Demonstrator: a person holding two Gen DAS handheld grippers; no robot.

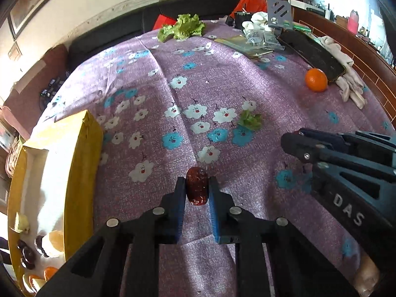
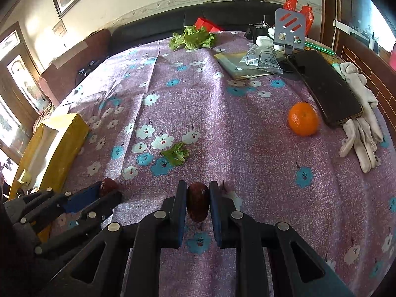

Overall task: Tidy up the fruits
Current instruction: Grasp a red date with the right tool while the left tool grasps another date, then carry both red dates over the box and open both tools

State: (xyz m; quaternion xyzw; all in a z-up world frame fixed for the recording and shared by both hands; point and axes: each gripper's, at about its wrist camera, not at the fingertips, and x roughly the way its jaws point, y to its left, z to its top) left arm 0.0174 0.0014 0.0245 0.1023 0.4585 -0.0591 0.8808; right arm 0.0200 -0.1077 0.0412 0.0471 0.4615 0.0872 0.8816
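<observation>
My left gripper [image 1: 197,182] is shut on a red date [image 1: 196,188] just above the purple flowered cloth. My right gripper [image 2: 198,185] is shut on a second, darker red date [image 2: 197,204]. In the right wrist view the left gripper [image 2: 109,190] shows at lower left with its date [image 2: 109,185]. In the left wrist view the right gripper [image 1: 292,143] shows at the right. An orange [image 1: 316,80] lies at the far right of the cloth, also in the right wrist view [image 2: 303,119]. A yellow box [image 1: 81,163] at the left holds several fruits.
A small lettuce scrap [image 2: 176,154] lies mid-cloth, a lettuce head [image 2: 193,37] at the far edge. A black phone [image 2: 326,86], white gloves [image 2: 361,133], plastic bags [image 2: 259,59] and a grey stand [image 2: 289,28] crowd the far right. A dark sofa runs behind.
</observation>
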